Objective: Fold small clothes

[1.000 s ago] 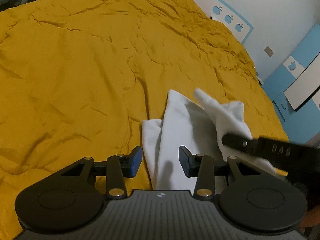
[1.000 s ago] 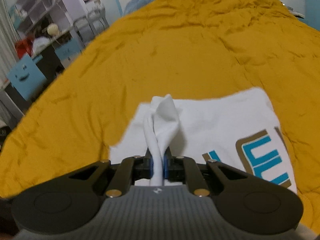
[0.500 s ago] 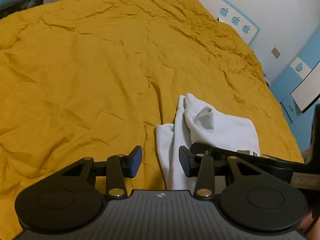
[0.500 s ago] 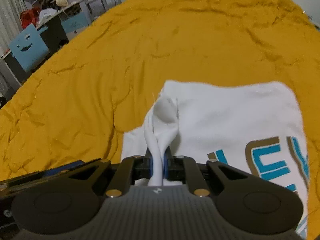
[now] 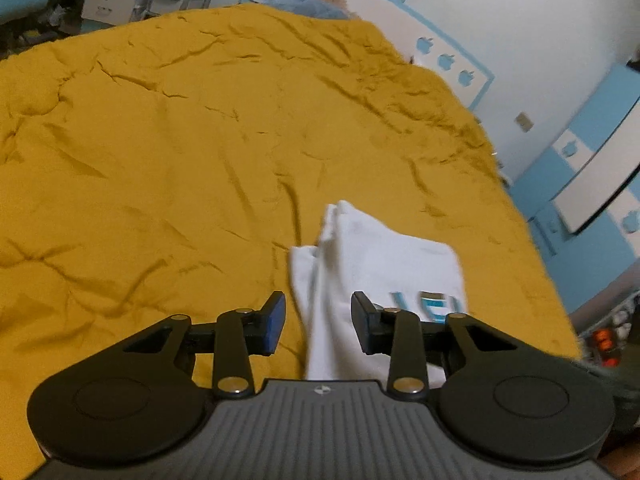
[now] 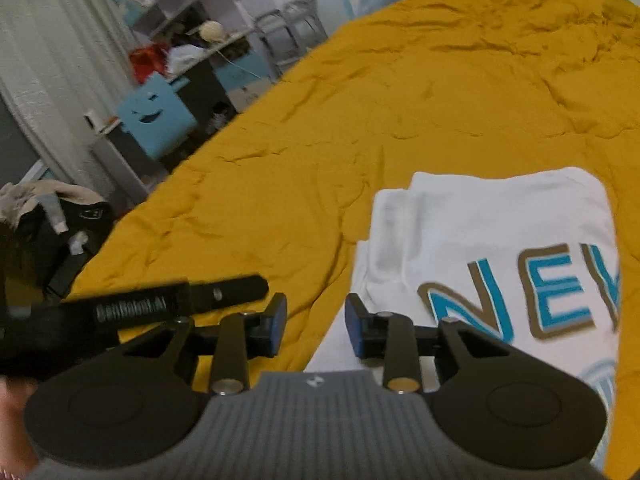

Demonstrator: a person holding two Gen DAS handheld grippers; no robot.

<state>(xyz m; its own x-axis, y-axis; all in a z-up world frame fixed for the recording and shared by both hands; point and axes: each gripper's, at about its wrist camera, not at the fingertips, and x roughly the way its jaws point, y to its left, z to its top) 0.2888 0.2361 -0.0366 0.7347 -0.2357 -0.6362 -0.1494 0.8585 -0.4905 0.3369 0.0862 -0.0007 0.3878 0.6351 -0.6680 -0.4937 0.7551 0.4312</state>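
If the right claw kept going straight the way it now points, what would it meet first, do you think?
Most likely the left edge of the white T-shirt on the yellow blanket. The right claw, jaws opening with nothing between them, aims about at that edge; depth is unclear, so it might land on blanket beside it.

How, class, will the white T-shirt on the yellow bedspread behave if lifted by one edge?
The white T-shirt is probably floppy: its layers lie soft and uneven along the folded left edge, so the fold would likely fall open. It looks thin, so probably light. On the wrinkled yellow bedspread, a push would likely bunch it rather than slide it.
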